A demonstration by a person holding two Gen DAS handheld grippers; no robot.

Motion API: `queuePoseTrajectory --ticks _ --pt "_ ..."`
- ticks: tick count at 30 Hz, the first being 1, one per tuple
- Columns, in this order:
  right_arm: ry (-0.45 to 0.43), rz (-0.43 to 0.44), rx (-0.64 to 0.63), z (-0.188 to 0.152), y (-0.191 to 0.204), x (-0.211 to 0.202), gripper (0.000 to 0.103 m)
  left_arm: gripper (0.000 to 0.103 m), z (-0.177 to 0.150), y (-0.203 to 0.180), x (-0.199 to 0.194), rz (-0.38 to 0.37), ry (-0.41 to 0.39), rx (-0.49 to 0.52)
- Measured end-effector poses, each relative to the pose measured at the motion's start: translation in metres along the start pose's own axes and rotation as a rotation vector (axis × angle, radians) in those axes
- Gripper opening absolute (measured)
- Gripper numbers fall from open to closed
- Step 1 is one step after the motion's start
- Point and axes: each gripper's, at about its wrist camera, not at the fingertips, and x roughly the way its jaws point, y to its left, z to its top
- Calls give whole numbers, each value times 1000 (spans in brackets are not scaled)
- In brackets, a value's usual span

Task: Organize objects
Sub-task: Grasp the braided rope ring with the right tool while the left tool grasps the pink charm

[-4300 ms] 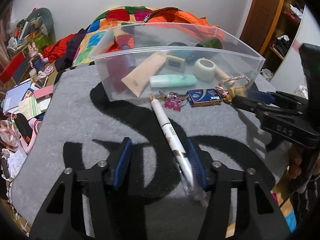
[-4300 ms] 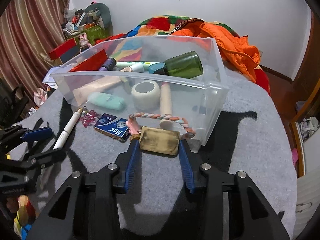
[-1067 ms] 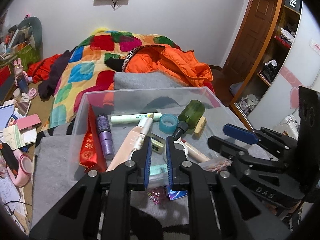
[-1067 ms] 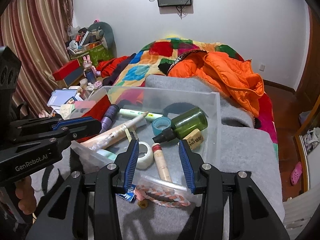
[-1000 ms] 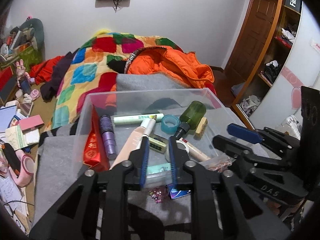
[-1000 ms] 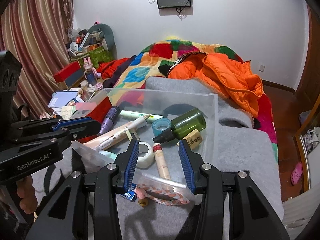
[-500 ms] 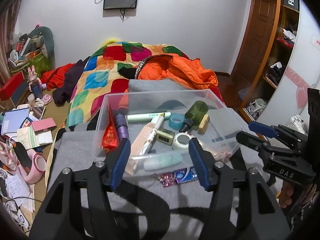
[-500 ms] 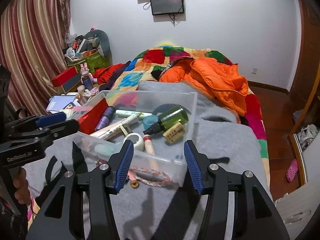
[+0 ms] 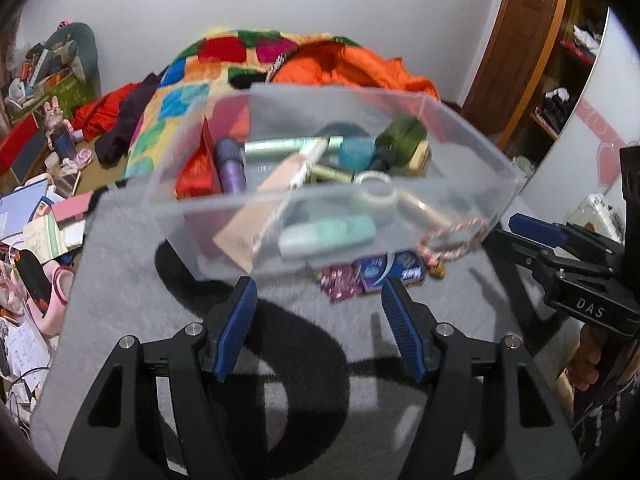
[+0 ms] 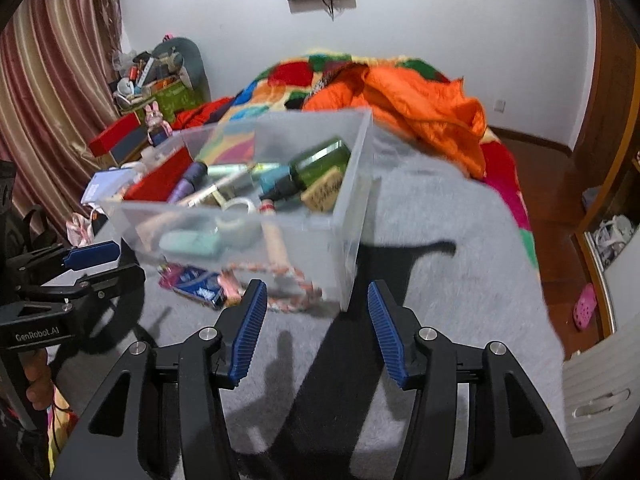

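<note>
Bin (image 9: 460, 200), clear plastic, sits on the grey-covered desk (image 9: 132, 320) and is the landmark here. Nearest the cameras, both hand-held grippers hang short of its front wall: the left hand-held gripper (image 9: 320, 312) has its jaws spread wide with nothing between them, and the right hand-held gripper (image 10: 318, 320) is likewise wide and empty, lined up with the bin's front right corner. That open, backed-off stance suits picking the next loose item, I judge.

Just before the bin's front wall lie the leftovers: a pink charm (image 9: 340, 282), a blue packet (image 9: 390, 274) beside it, and a braided rope (image 10: 280, 280) trailing toward the right corner. They sit outside, so the sorting looks unfinished.

Inside the bin, items lie flat and jumbled: a mint tube (image 9: 326, 236) near the front, a tape roll (image 9: 376, 196) behind it, then a purple cylinder (image 9: 230, 164), red box (image 10: 160, 178) and green bottle (image 10: 320, 160) toward the back.

Beyond the bin, an orange jacket (image 10: 424, 108) lies on the bed.
</note>
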Motion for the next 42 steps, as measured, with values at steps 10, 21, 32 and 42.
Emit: queuePoseTrajectory --ticks 10,21,32,42 --pt "62 -15 31 -3 5 27 44 57 -3 -1 22 1 73 23" --pt "55 -38 78 -7 -9 26 12 40 5 -10 32 3 78 29" --pt "12 10 70 -22 -8 4 7 20 -11 -4 17 -16 34 10" --pt "18 66 -21 -45 15 -25 7 20 -35 -1 -7 -84 40 6"
